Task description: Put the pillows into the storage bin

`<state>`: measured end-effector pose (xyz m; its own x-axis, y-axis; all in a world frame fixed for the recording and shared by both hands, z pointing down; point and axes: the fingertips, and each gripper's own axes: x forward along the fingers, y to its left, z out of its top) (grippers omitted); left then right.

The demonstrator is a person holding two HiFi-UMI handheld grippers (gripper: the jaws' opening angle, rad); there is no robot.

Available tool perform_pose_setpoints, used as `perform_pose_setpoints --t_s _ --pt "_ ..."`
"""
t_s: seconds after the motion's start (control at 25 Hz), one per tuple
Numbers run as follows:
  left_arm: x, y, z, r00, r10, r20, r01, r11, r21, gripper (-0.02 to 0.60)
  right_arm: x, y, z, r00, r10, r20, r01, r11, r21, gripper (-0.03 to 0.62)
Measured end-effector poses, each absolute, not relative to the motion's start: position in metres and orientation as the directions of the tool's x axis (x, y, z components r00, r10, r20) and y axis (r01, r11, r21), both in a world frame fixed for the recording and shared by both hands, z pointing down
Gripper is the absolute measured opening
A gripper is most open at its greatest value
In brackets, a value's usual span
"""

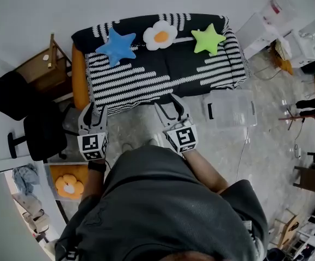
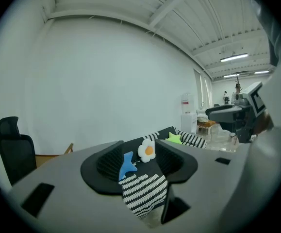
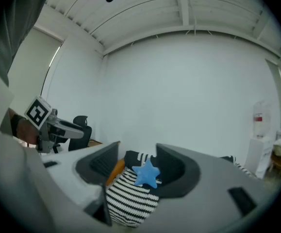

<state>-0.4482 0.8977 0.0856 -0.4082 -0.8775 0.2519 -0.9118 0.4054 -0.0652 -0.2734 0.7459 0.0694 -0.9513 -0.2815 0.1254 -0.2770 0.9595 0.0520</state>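
The sofa point(image 1: 162, 72), under a black-and-white striped cover, stands with its back to the wall. A strip of bare floor point(image 1: 138, 121) runs along its front edge, and both grippers hover over that strip. At the sofa's left end a wooden side table point(image 1: 40, 67) and a black office chair point(image 1: 37, 132) crowd in. Off its right end the floor is cluttered with furniture and cables.

Three pillows lie in a row along the sofa's back, well apart from one another: one blue star pillow point(image 1: 116, 45) at the left, one white flower pillow point(image 1: 160, 34) in the middle and one green star pillow point(image 1: 208, 38) at the right. One clear storage bin point(image 1: 230, 109) sits on the floor just in front of the sofa's right end, to the right of the right gripper. One orange flower cushion point(image 1: 69, 185) lies low at the person's left.

The left gripper point(image 1: 96, 112) has its jaws partly apart with nothing between them. Its own view looks past them at the blue star and the white flower, still far off. The right gripper point(image 1: 166, 102) also has its jaws partly apart and empty, and the blue star is framed between them at a distance.
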Motion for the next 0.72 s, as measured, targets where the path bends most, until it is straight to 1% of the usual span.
perform_pose_setpoints --t_s 0.04,0.08,0.12,0.16,0.2,0.72 --pt "-0.447 0.895 0.082 -0.427 -0.873 0.237 -0.904 0.421 -0.077 0.23 -0.271 0.74 0.068 -0.952 -0.282 0.119 -0.278 0.959 0.046 0.284" --pt "-0.446 0.893 0.079 -0.448 -0.866 0.22 -0.894 0.439 -0.091 0.294 -0.269 0.734 0.068 -0.952 -0.283 0.114 -0.279 0.959 0.044 0.388" --pt "-0.445 0.891 0.075 -0.469 -0.859 0.205 -0.883 0.457 -0.106 0.322 -0.267 0.729 0.067 -0.952 -0.284 0.11 -0.281 0.959 0.047 0.421" --pt "-0.444 0.89 0.073 -0.486 -0.852 0.195 -0.874 0.471 -0.118 0.372 -0.265 0.724 0.066 -0.952 -0.286 0.107 -0.282 0.958 0.05 0.44" --pt "-0.443 0.888 0.073 -0.495 -0.847 0.193 -0.869 0.479 -0.126 0.38 -0.264 0.719 0.066 -0.952 -0.286 0.107 -0.282 0.958 0.052 0.443" --pt "-0.441 0.867 0.087 -0.521 -0.82 0.238 -0.854 0.501 -0.142 0.38 -0.256 0.689 0.083 -0.952 -0.274 0.136 -0.271 0.962 0.045 0.443"
